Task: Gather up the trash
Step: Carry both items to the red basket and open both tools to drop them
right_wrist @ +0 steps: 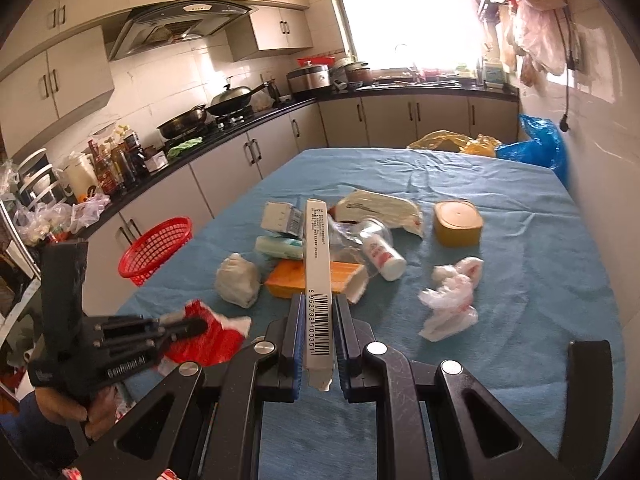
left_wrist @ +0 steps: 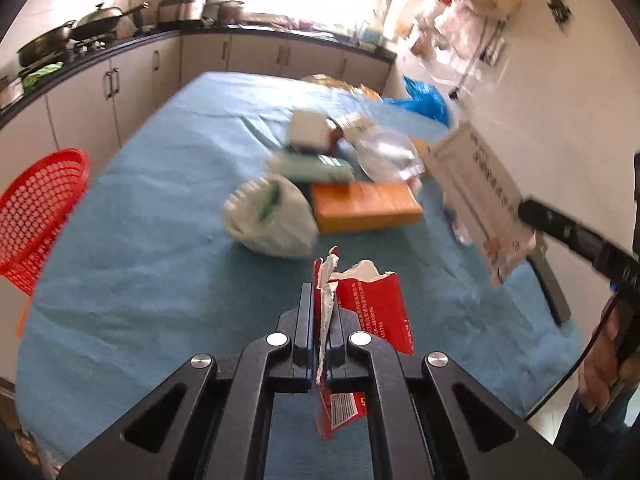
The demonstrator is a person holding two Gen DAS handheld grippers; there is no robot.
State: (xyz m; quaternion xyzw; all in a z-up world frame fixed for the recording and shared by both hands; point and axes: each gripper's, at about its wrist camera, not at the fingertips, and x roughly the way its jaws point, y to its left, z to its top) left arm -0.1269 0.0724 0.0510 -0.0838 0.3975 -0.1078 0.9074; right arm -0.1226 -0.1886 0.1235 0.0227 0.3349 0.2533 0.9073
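Above the blue worktop point(right_wrist: 520, 208), the left hand-held gripper point(left_wrist: 322, 316) is clamped on a torn red wrapper point(left_wrist: 372, 304) and the right hand-held gripper point(right_wrist: 318, 328) on a white box point(right_wrist: 318, 256), the red basket point(right_wrist: 156, 248) sitting off the worktop's left edge.

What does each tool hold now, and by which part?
Left tool: torn red packet, by its ripped edge. Right tool: long white box, by its barcode end.

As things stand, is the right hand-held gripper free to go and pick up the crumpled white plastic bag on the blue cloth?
Probably not yet. The right hand-held gripper is shut on a long white box, so it has no free grip. The crumpled white plastic bag itself lies uncovered, slightly to its right, with nothing between them.
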